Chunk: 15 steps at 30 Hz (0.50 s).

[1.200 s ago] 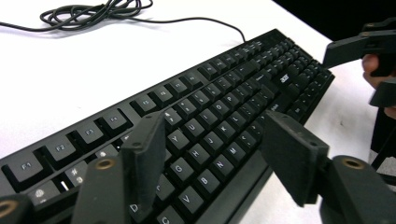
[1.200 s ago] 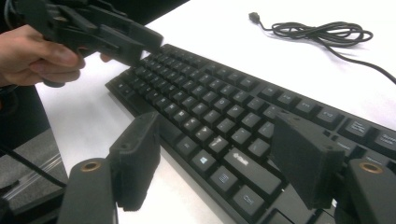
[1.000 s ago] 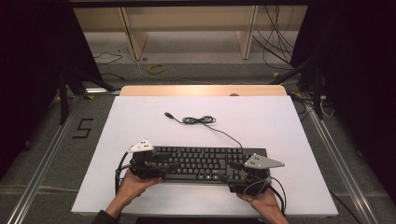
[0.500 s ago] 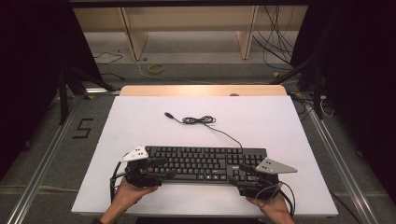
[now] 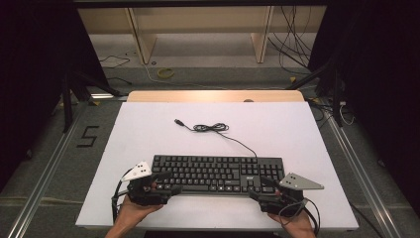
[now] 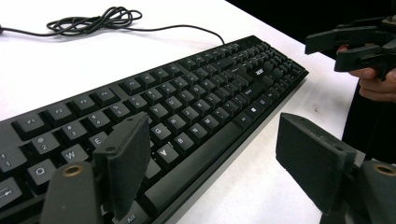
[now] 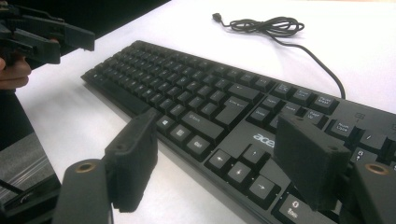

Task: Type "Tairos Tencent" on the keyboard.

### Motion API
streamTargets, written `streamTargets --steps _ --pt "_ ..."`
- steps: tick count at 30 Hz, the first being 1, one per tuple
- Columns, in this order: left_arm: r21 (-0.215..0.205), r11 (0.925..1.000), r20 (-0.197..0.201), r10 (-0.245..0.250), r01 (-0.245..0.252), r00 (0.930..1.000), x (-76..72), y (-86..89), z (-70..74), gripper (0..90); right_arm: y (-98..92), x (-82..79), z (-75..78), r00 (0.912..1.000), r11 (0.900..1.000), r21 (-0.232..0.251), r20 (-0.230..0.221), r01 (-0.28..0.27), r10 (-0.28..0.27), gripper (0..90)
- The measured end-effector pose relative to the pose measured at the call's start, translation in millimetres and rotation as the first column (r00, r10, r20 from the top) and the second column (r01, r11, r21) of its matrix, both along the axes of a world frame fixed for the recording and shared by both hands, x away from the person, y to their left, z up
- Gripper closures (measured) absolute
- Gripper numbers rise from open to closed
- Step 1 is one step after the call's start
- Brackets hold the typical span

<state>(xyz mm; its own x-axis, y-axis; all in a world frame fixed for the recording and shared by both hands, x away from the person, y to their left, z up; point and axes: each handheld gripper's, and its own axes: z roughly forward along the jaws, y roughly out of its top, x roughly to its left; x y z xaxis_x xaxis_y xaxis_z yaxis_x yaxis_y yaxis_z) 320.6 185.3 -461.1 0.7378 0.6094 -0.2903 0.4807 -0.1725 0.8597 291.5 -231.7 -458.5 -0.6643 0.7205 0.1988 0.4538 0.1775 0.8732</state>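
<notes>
A: Noting the keyboard first: it lies flat across the lower middle of the high view, on the white table, long edge toward me. Its cable runs up and left to a loose coil near the frame's centre, plug end free.

B: Grip state?

A: Left gripper sits at the keyboard's lower left corner. Its jaws have just been opening, and in the left gripper view they stand wide: one pad over the bottom key row, the other over bare table, the front edge of the keyboard between them, untouched. Right gripper is at the lower right corner; in the right gripper view its jaws are also spread, one pad over the table, one over the arrow-key block, pressing on nothing.

B: So which step is this?

A: My reading: release. The keyboard looks set down and squared to the table, both ends let go.

B: Next move?

A: I'd draw both grippers straight back toward the bottom of the frame, level, without clipping the front edge or dragging a key. If a regrip is wanted instead, both would have to close on the front edge together so the board doesn't skew.

B: Hand pose?

A: Both hands enter from the bottom edge, grippers roughly level, pointing inward and up-frame at the corners.
</notes>
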Motion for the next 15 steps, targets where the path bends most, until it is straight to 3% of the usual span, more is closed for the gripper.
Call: streamTargets --steps 15 --pt "-0.017 0.9997 0.006 0.016 -0.016 0.9999 1.4 1.9 0.7 25.5 1.4 0.3 0.1 1.0000 1.000 -0.001 0.007 -0.001 0.001 31.1"
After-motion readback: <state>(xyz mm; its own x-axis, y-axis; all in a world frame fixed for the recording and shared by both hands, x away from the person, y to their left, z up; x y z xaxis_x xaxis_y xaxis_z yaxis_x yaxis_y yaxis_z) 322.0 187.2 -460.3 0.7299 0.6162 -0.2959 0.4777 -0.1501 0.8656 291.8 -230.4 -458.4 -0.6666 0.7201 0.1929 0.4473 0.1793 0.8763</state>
